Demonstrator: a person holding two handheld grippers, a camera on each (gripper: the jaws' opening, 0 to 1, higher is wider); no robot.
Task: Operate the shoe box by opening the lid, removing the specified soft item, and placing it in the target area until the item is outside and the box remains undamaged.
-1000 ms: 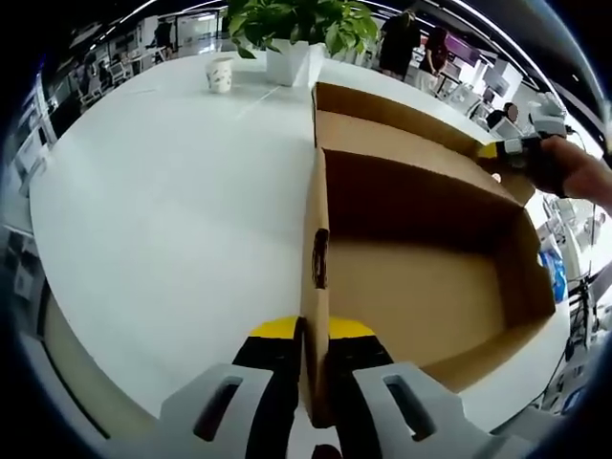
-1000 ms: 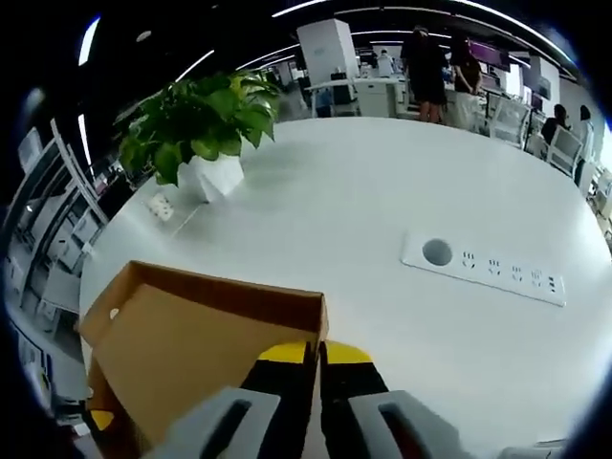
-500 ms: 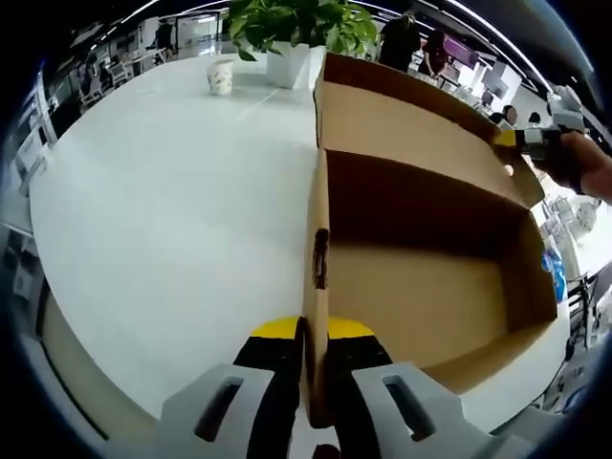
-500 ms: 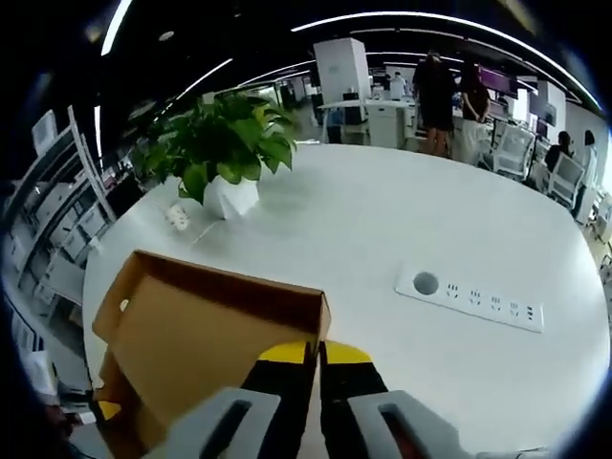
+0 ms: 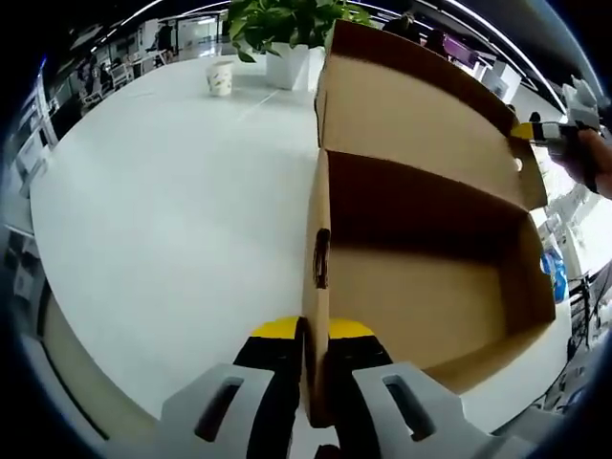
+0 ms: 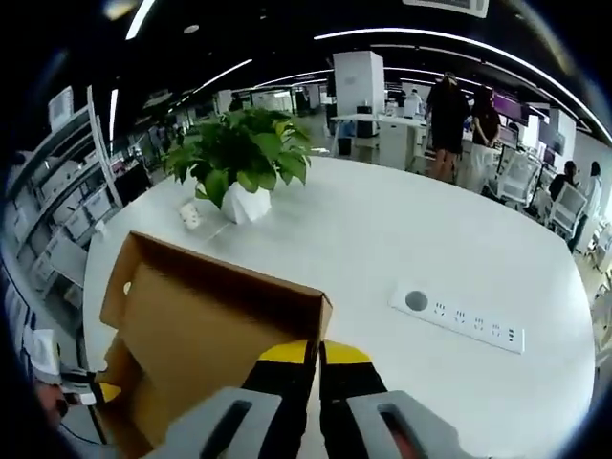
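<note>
1. The left claw [image 5: 314, 368] pinches the near side wall of the shoe box [image 5: 421, 287], which sits on the white surface [image 5: 163, 220].
2. The right claw [image 6: 316, 375] is pressed onto the corner of the raised lid [image 6: 206, 320].
3. A potted plant [image 6: 241, 163] and power strip [image 6: 459, 318] lie beyond.

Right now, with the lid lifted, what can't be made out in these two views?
- Box floor, left gripper view: the part in sight is bare; the near corner sits behind the left claw.
- Box interior, right gripper view: screened by the raised lid.
- Cup, left gripper view: too small to see contents.
</note>
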